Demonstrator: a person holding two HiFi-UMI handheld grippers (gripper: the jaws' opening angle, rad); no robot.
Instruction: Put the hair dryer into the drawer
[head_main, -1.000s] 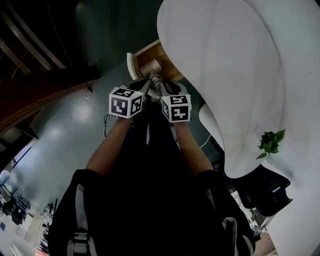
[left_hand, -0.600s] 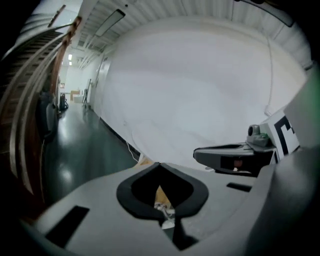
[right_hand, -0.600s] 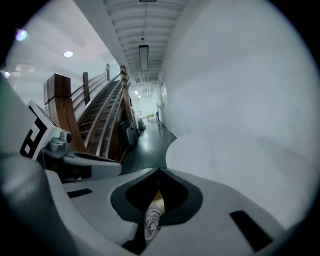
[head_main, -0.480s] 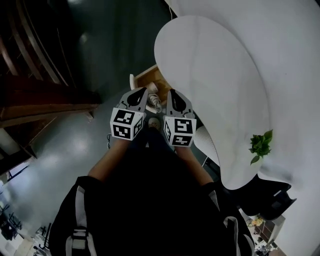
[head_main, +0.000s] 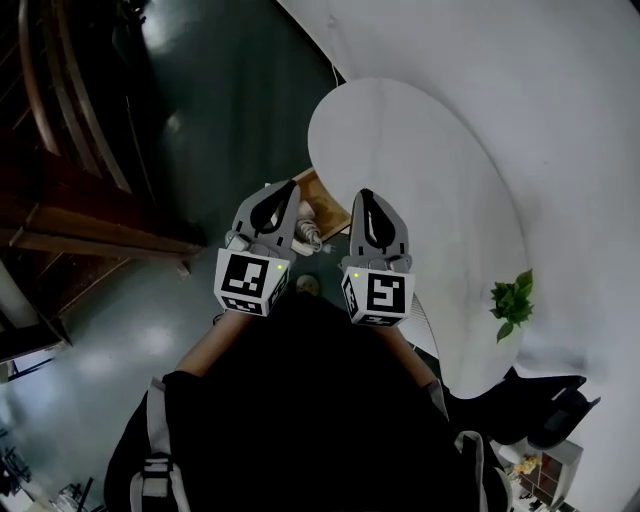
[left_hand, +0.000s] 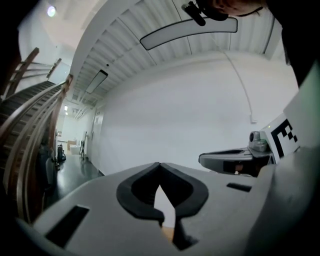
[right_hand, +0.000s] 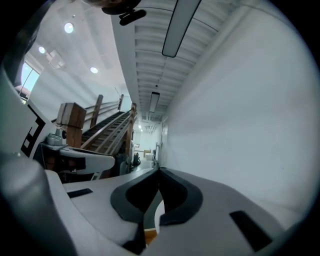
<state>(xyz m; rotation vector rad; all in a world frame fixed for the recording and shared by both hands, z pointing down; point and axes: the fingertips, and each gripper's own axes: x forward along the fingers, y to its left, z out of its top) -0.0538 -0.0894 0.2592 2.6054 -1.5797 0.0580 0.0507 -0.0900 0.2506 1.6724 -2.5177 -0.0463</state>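
Note:
Far below in the head view, an open wooden drawer (head_main: 328, 203) shows between my two grippers. A pale hair dryer (head_main: 304, 233) with its coiled cord lies at the drawer, partly hidden by the grippers. My left gripper (head_main: 283, 188) and right gripper (head_main: 364, 196) are held high and side by side, well above the drawer and pointing level. Both are shut with nothing between the jaws. In the left gripper view the left gripper (left_hand: 160, 165) has its dark pads together, as does the right gripper (right_hand: 160, 171) in its own view. Neither touches the hair dryer.
A large white rounded table (head_main: 430, 190) curves along the right, above the drawer. A small green plant (head_main: 510, 300) stands near its edge. A wooden staircase (head_main: 70, 200) runs along the left over dark glossy floor (head_main: 200, 110). A white wall fills both gripper views.
Both grippers rose from the drawer toward the head camera and turned level. The hair dryer stayed down at the drawer, free of both grippers.

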